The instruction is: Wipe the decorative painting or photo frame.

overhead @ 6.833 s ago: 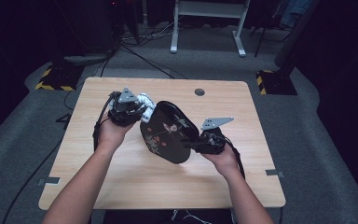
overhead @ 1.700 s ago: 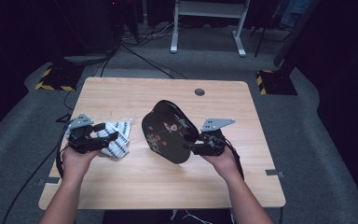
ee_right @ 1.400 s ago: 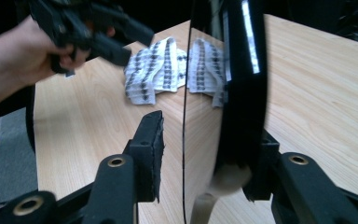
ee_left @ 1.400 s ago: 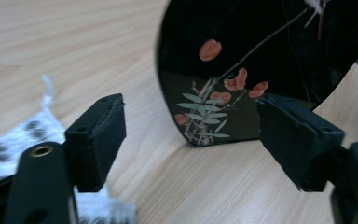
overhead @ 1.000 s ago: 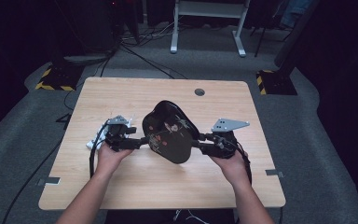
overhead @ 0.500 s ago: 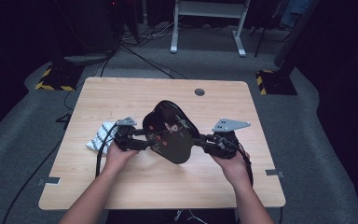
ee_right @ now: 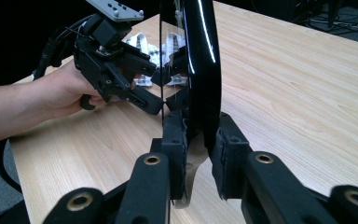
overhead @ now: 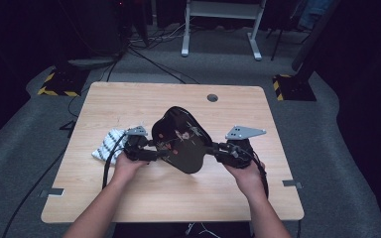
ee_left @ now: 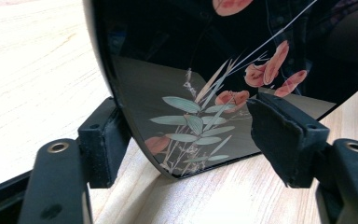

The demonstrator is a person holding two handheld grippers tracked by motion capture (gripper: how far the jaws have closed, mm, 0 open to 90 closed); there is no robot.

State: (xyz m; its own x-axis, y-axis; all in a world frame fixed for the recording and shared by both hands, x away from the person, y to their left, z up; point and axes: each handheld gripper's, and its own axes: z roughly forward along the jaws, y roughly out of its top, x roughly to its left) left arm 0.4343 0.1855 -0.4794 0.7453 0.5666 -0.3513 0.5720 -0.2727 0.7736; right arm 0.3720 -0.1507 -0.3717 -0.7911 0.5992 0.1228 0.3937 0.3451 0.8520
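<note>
Plate [overhead: 183, 139] stands on edge on your worktop [overhead: 144, 198], right gripper [ee_right: 199, 140] fingers clamped on its rim, left gripper [ee_left: 191, 140] fingers just closing around its other edge, not yet pressing

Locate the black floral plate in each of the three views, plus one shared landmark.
High view: black floral plate at table centre, held on edge between both grippers.
Left gripper view: its glossy painted face covers the upper frame, rim low between the fingers.
Right gripper view: seen edge-on, a dark vertical band at centre.
Shared landmark: the light wooden table.
</note>
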